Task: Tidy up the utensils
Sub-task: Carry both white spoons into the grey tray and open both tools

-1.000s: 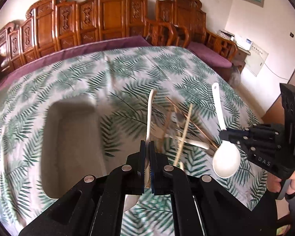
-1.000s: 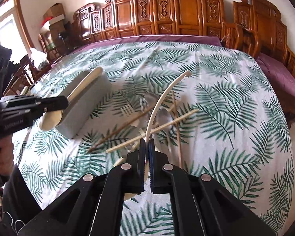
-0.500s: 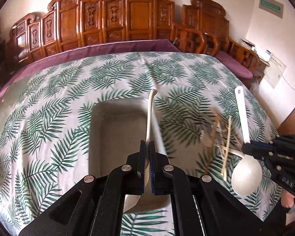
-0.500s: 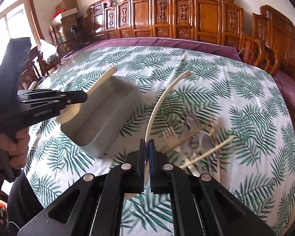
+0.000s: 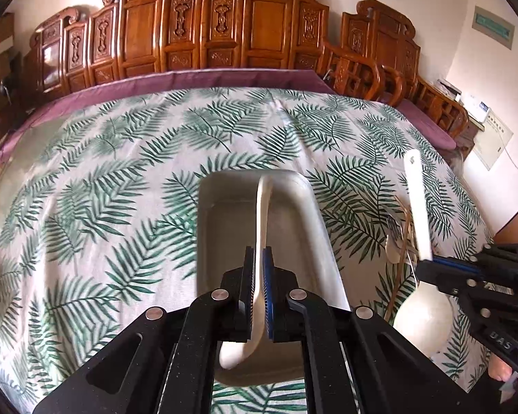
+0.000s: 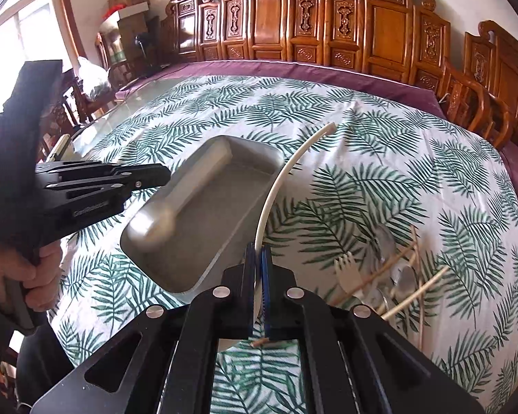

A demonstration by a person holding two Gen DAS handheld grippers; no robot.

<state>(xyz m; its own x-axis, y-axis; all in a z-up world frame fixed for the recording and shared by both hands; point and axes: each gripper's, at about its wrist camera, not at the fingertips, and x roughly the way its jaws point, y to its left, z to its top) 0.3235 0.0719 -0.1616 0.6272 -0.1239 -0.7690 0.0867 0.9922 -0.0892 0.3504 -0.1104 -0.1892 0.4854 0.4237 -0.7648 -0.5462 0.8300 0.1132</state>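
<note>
White plastic shows between the jaws of both grippers: the left gripper (image 5: pixel 258 288) is clamped on the handle of a white spoon (image 5: pixel 263 227), and the right gripper (image 6: pixel 258 288) pinches a second white spoon (image 6: pixel 276 186) the same way. Nearest the left hand, its spoon hangs over the grey tray (image 5: pixel 323 227), bowl low by the tray's near end and handle running toward the far rim. The right gripper's spoon is at the tray's right rim, handle arcing up past the far right corner. The step in hand looks like carrying both spoons to the tray; next, each probably needs lowering until it lies along the tray floor, then release, one after the other so the two tools do not collide over the narrow opening. Near the right edge of the leaf-print tablecloth (image 6: pixel 380 131) a loose heap waits: chopsticks (image 6: pixel 414 291), a pale fork (image 6: pixel 348 272) and metal spoons (image 6: pixel 383 238), tangled across one another. Beyond the cloth's far edge stand carved wooden chairs (image 5: pixel 224 27).
</note>
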